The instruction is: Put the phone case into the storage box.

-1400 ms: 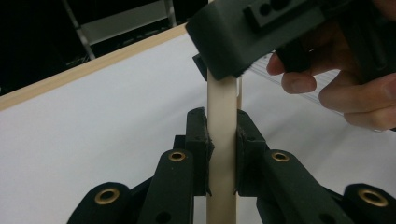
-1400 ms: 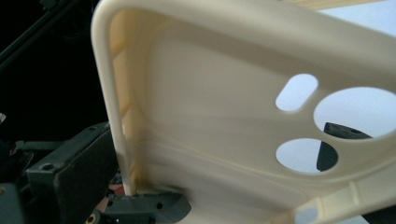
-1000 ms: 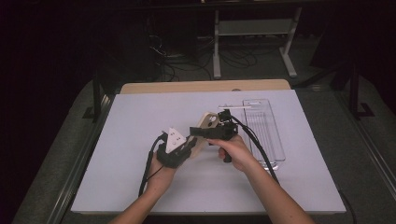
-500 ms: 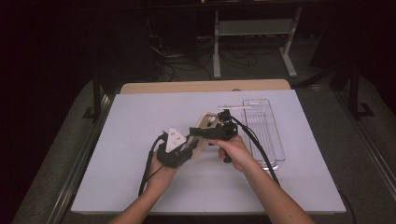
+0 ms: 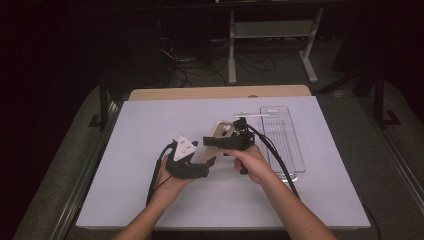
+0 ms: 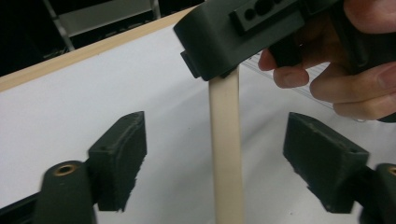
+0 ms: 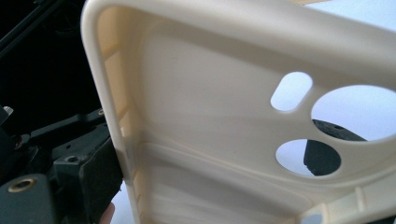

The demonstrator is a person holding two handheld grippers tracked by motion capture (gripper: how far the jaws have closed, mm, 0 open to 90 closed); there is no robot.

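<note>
A beige phone case point(image 5: 220, 132) hangs tilted above the white table top point(image 5: 150, 120), mid-table. My right gripper point(image 5: 211, 142) is shut on it. In the right gripper view point(image 7: 208, 163) one pad presses the case's point(image 7: 210, 107) rim and the other shows through its camera hole. My left gripper point(image 5: 209, 161) sits just below and left of it, under a grey plate point(image 5: 185, 148). Its jaws have just been opening. In the left gripper view point(image 6: 217, 140) both pads point(image 6: 119, 156) stand wide apart, with the case's thin edge point(image 6: 226, 154) between them, untouched.
A clear plastic tray point(image 5: 283, 131) lies on the table to the right of the hands, with a thin white stick point(image 5: 251, 115) at its far left corner. Black cables trail from both grippers. A wooden strip point(image 5: 215, 92) borders the table's far edge.
The left gripper's jaws have spread apart and let go of the phone case. Both hands and the case stay in the same place.
</note>
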